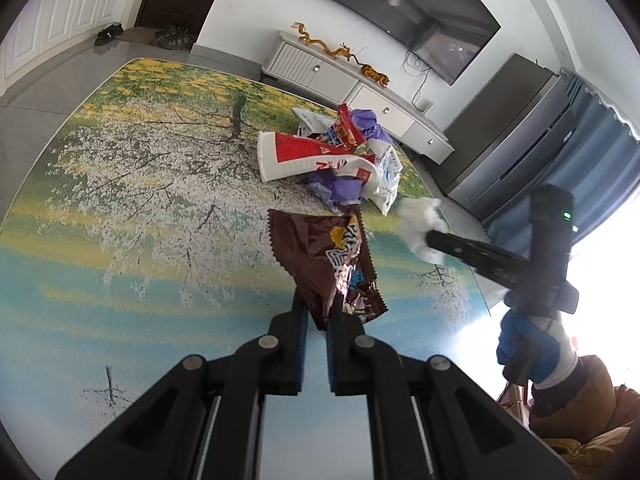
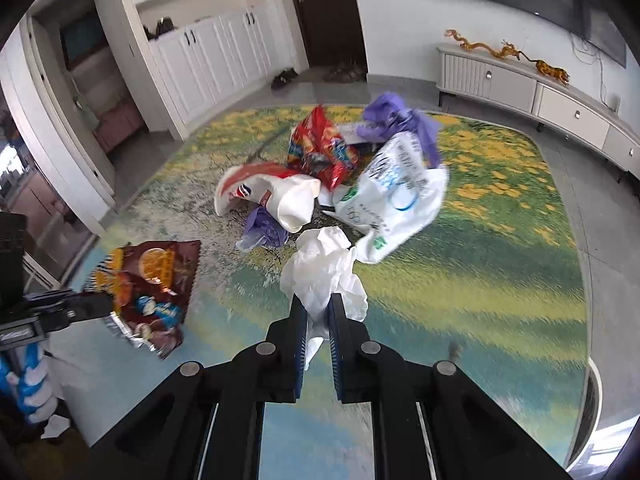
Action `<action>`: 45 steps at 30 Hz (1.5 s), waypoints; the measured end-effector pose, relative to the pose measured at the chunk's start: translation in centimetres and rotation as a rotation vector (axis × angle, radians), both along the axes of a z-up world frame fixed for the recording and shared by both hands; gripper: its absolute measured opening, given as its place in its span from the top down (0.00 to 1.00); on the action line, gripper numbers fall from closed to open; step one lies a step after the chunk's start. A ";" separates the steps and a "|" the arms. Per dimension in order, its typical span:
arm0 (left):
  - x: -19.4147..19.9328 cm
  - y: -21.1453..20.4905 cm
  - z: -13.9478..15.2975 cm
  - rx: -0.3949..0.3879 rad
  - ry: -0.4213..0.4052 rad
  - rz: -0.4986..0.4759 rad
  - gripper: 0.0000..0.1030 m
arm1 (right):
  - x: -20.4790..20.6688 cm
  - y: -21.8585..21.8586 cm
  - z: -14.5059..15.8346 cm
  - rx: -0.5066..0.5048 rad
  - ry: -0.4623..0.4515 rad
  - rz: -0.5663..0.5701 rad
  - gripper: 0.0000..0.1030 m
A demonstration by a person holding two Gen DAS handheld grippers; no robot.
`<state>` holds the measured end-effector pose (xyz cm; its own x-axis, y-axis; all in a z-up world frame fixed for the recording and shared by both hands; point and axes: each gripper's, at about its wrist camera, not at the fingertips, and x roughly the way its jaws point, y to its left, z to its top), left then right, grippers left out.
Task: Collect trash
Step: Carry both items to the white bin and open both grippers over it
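Note:
My left gripper is shut on a brown snack wrapper and holds it above the table; the wrapper also shows in the right wrist view. My right gripper is shut on a crumpled white tissue, also seen in the left wrist view. A trash pile lies on the table ahead: a red-and-white paper cup, a red snack bag, purple plastic and a white printed bag.
The table has a landscape-print top with rounded edges. A white TV cabinet with golden dragon ornaments stands beyond it, below a wall TV. White cupboards and a dark door are further back.

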<state>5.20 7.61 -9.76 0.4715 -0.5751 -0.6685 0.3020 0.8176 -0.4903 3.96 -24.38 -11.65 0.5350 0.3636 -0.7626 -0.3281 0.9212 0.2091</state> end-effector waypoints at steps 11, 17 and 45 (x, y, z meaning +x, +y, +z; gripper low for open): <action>0.2 -7.5 2.6 0.050 -0.023 -0.130 0.93 | -4.8 -10.3 2.8 0.116 -0.080 -0.195 0.90; 1.3 -16.1 4.0 0.073 -0.046 -0.281 0.93 | -8.6 -17.9 2.3 0.114 -0.088 -0.380 0.90; 5.8 -52.3 -5.1 0.341 0.066 -0.600 0.79 | -9.2 -34.4 -9.1 0.041 0.167 -0.804 0.66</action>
